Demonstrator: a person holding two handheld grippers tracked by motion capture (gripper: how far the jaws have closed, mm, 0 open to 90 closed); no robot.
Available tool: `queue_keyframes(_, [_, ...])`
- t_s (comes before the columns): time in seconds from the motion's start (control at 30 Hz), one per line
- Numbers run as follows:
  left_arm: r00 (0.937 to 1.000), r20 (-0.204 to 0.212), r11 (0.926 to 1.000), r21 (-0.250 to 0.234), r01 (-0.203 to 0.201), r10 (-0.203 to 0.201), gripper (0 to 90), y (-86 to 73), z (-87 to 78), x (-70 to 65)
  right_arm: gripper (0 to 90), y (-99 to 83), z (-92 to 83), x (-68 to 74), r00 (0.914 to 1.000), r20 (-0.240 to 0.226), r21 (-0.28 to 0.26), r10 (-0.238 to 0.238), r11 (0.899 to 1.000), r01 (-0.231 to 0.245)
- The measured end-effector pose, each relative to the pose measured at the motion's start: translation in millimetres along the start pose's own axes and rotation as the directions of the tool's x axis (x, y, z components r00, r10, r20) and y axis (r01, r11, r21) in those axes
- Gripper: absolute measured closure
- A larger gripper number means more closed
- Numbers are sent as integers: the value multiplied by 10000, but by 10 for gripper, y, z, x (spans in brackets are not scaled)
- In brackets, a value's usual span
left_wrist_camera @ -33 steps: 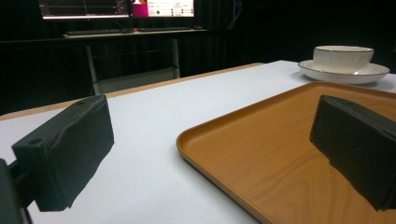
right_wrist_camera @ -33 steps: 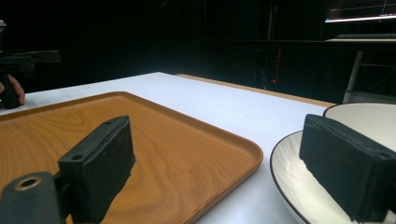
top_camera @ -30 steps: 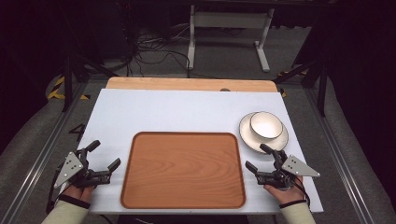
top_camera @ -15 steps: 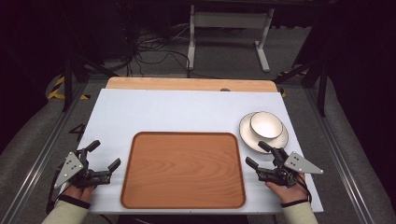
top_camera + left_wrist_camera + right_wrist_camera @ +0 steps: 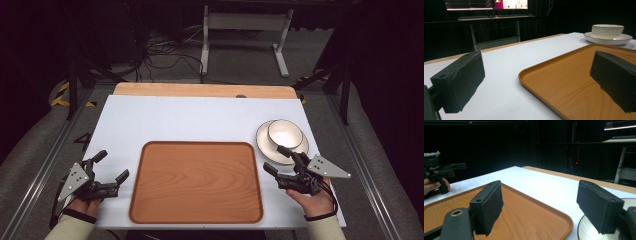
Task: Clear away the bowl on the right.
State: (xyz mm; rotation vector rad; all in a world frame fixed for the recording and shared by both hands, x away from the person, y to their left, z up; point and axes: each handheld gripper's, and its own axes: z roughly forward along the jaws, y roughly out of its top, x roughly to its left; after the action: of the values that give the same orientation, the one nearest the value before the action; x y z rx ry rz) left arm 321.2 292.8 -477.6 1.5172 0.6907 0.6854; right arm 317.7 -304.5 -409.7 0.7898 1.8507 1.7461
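A brown wooden tray point(image 5: 195, 145) lies flat at the near middle of the white table point(image 5: 200, 117). To its right, a white bowl point(image 5: 284, 133) sits on a white plate point(image 5: 264, 146). My left gripper point(image 5: 112, 165) is held low just left of the tray, open, with nothing between its jaws. In the left gripper view the tray's corner point(image 5: 574, 75) lies between the two wide-apart pads point(image 5: 459, 80), and the bowl point(image 5: 607, 30) stands far off. My right gripper point(image 5: 274, 158) is open at the tray's right edge, its far jaw over the plate's near rim point(image 5: 586, 230).
A wooden strip point(image 5: 200, 90) runs along the table's far edge. Behind it a white stand point(image 5: 245, 30) and cables point(image 5: 165, 55) lie on the dark floor. Metal rails point(image 5: 45, 160) flank the table. The other hand's gripper point(image 5: 441, 171) appears across the tray.
My right gripper has moved a little forward toward the plate, still open. The left gripper has barely moved.
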Motion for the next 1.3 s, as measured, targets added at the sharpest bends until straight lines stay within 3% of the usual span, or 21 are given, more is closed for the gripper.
queue_keyframes(0.47, [10000,1,10000,-8,-6,6,2,0,-1,0,210,336,-54,54,9995,33,-387,-319,9987,320])
queue_keyframes(0.97, [10000,-7,10000,0,-2,2,2,0,-1,-1,245,433,-94,39,9979,469,-316,-442,9985,457])
queue_keyframes(1.3, [10000,0,10000,5,3,-3,2,0,-2,0,251,481,-6,-133,9961,717,-46,-517,9986,522])
